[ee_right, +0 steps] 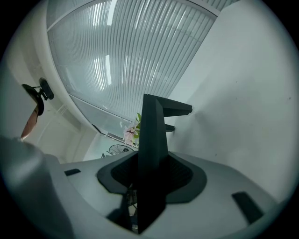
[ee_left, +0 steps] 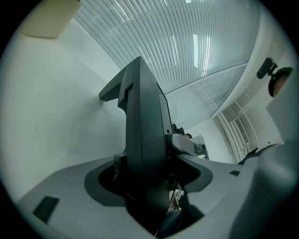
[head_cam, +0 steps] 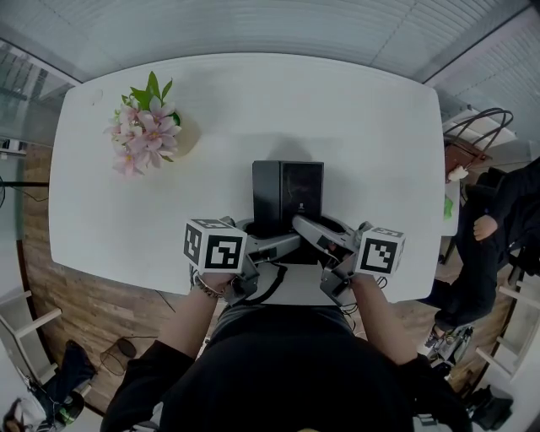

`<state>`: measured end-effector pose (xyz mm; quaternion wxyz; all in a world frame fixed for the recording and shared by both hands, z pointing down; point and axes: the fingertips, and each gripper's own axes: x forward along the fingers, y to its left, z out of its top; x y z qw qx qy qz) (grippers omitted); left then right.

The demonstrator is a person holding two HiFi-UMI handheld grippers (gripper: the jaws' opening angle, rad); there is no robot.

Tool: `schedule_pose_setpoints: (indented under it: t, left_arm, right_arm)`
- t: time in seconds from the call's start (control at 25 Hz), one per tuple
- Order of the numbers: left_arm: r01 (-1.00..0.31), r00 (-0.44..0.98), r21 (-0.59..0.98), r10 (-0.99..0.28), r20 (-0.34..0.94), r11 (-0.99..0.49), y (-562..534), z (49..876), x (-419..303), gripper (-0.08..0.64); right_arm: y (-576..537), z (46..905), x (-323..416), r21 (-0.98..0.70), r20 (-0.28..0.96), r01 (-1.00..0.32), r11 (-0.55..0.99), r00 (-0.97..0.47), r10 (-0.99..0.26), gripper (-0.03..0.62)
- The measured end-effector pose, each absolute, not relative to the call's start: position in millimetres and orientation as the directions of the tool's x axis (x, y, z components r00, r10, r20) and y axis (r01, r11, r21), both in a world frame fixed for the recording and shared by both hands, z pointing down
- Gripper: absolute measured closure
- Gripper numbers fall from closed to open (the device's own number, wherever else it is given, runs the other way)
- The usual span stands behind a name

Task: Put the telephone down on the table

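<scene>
Now, the telephone, a black boxy set, is seen at the near middle of the white table, its near end reached by both tongs. Whether its base is fully settled on the top cannot be told from above.

The left gripper is brought in from the near left. In the left gripper view its jaws are seen standing apart, with dark gaps on either side of the telephone, so the set is between them but not pinched. The right gripper is angled in from the near right. In the right gripper view its pads are seen closed against a thin black edge of the telephone, so a grip is kept there.

The tabletop is broad, matt white and round-cornered. A bunch of pink flowers with green leaves is set near its far left corner, well apart from the telephone. Pale ribbed panelling is seen beyond the far edge. A wood-plank floor is shown at the left. At the right, a seated person in dark clothes is partly caught, beside a dark wire-framed rack.
</scene>
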<state>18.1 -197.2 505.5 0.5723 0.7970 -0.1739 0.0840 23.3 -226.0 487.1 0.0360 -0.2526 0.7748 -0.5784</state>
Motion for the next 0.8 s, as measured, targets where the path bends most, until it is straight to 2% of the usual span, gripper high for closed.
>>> schedule_pose_setpoints:
  t: [0.8]
  left_arm:
    - [-0.492, 0.869, 0.821, -0.222, 0.443, -0.290, -191.8, 513.9, 11.9, 0.196]
  right_arm:
    - [-219.2, 488.4, 26.0, -0.881, 0.263, -0.401, 0.249, -0.855, -0.447, 0.423]
